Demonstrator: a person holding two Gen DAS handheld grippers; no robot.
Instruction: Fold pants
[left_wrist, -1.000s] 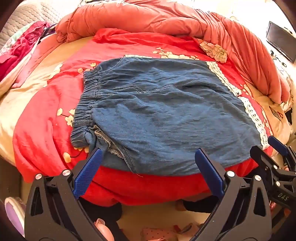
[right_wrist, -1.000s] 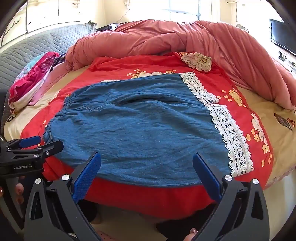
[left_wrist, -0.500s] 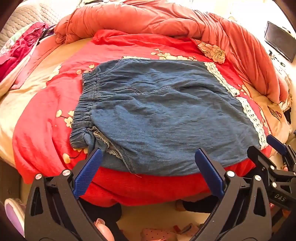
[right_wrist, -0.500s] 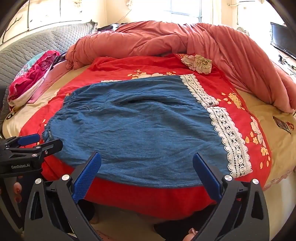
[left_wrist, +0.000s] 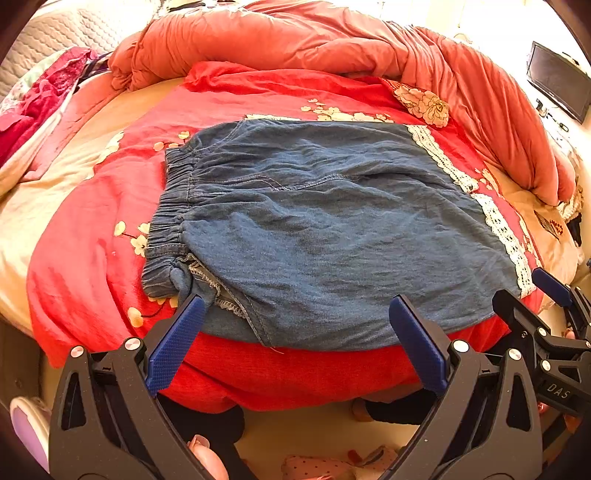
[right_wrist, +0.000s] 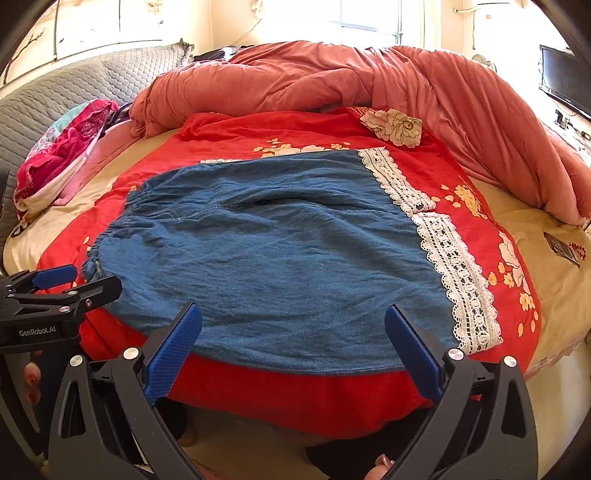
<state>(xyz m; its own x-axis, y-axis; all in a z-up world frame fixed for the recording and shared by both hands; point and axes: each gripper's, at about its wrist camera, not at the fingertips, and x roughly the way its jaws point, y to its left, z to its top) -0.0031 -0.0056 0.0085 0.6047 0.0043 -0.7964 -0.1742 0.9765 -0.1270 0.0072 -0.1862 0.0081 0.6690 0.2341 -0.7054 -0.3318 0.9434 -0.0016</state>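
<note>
The denim pants lie spread flat on the red floral sheet at the near edge of the bed, waistband left, lace hems right. Left tongs gape wide by the near waistband corner, gripping nothing; right tongs hover equally released over the near edge.

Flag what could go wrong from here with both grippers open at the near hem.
1. The pants lie at the bed's near edge; a pull toward the person could drag them off the red cover.
2. The left gripper and right gripper might pinch the cover along with the denim.
3. The bunched corner by the waistband may fold in crooked.
</note>
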